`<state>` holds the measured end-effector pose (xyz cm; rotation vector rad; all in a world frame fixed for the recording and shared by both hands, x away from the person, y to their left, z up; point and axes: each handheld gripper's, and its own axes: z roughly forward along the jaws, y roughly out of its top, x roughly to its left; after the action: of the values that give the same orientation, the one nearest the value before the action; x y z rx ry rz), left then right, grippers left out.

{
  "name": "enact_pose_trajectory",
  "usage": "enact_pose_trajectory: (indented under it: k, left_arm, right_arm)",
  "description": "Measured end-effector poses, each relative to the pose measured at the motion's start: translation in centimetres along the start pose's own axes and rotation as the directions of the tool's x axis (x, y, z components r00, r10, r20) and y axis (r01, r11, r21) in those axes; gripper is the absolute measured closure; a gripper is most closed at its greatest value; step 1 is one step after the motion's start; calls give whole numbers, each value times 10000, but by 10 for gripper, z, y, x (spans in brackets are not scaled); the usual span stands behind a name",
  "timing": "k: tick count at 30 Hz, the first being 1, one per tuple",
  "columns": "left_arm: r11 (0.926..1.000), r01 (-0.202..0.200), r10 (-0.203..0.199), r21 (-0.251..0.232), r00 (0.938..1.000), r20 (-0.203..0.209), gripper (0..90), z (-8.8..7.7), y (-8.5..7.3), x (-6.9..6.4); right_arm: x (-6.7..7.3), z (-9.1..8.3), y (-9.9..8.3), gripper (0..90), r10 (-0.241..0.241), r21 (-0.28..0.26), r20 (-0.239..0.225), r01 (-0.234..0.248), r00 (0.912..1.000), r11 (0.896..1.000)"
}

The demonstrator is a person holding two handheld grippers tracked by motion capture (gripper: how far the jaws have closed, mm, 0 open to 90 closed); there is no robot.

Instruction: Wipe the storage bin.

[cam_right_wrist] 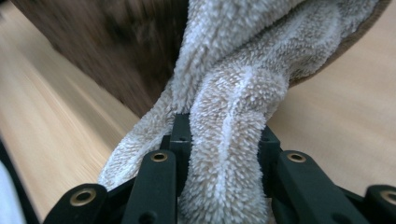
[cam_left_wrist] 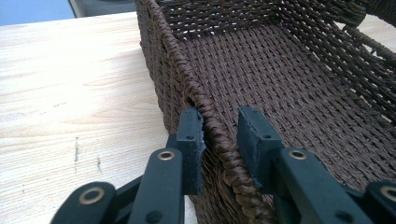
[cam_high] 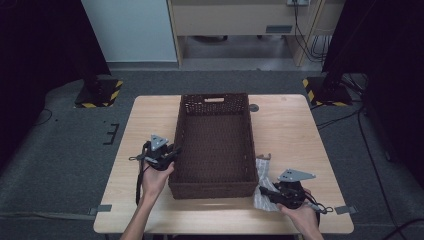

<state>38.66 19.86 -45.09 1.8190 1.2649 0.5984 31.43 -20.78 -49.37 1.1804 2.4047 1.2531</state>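
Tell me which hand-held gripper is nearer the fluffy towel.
Right. The right hand-held gripper is clamped on the towel at the basket's near right corner. The left hand-held gripper straddles the basket's left rim, across the basket from the towel.

In the right gripper view the basket [cam_right_wrist: 116,51] is blurred, and the fleecy cloth [cam_right_wrist: 233,116] hides its corner.

My jaws are black w/ brass-coloured rivets. Left gripper [cam_left_wrist: 219,140] sits at a dark brown woven basket [cam_left_wrist: 280,74], plaited rim, open lattice near the top. Right gripper [cam_right_wrist: 224,140] has a fuzzy towel [cam_right_wrist: 233,93], pale beige-grey, brown edge trim. Table [cam_high: 290,130] is light wood w/ faint grain. Floor [cam_high: 65,150] grey; yellow-black hazard stripes on stand bases [cam_high: 100,92].
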Motion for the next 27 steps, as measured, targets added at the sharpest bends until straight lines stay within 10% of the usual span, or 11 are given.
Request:
enact_pose_trajectory:
  k: [7,15,27]
  left_arm:
    - [10000,77,-76,-40,9999,98,699,0,0,1]
    - [9996,202,-198,-170,9995,257,678,0,-1,2]
    - [9991,295,-288,-319,9993,235,608,1,-3,5]
  right_arm:
    - [1,16,-6,690,-330,939,421,289,9986,9952]
    - [-15,-2,5,679,-38,10,1313,37,9913,10000]
    - [-64,-30,6,673,349,-385,3379,-233,9405,9990]
